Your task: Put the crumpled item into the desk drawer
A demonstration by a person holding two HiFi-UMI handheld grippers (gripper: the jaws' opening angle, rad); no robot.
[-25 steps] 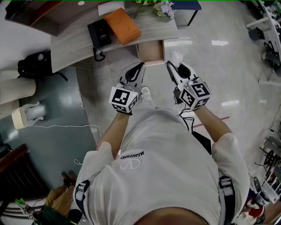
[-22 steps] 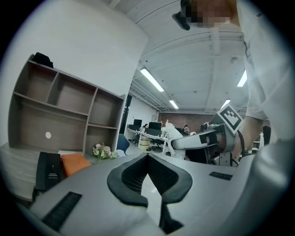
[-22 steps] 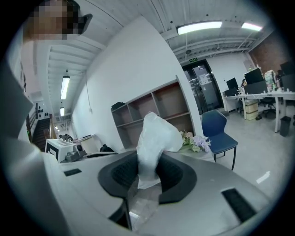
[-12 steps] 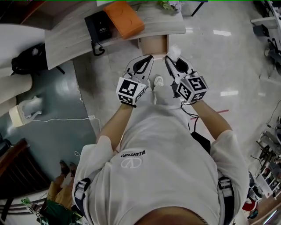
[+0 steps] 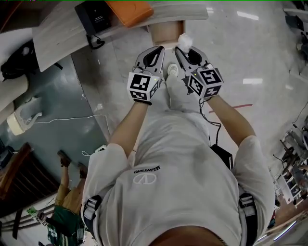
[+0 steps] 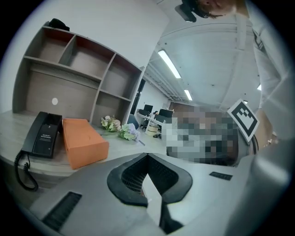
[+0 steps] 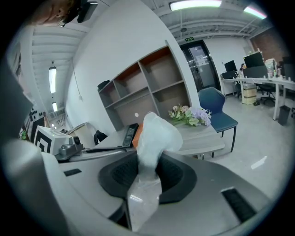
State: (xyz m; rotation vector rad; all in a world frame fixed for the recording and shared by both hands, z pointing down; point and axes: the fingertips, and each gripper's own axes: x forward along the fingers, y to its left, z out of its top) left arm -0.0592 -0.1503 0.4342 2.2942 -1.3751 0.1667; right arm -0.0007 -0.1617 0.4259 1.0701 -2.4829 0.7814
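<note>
- The telephone (image 5: pixel 94 15) lies on the surface (image 5: pixel 53 36), well to the left of the drawer (image 5: pixel 166 31). Its handset carries a small label in the left gripper view, too small to read.
- The orange box (image 5: pixel 130 7) sits on the same surface, just left of the drawer and above it. No print shows on it.
- The left gripper (image 5: pixel 160 49) has its jaws pressed together with nothing between them. Its tips are near the drawer's front left corner.
- The drawer stands pulled out from under the surface, its top open.
- The crumpled item (image 5: pixel 184 41) is at the drawer's front right corner and not yet inside, pinched in the jaws of the right gripper (image 5: pixel 180 50).
- It is whitish and slightly see-through, and it looks like tissue or thin film.
- I judge it very light, soft and easily squashed, not fragile, and unlikely to slip.
- The jaws hold it at its narrow waist, with a loose puff above them. A gentle pinch there should be enough, though it may cling to the pads on release.
- The shirt lettering (image 5: pixel 147 169), well on the camera's side of the drawer, reads VALENTINO upside down.
</note>
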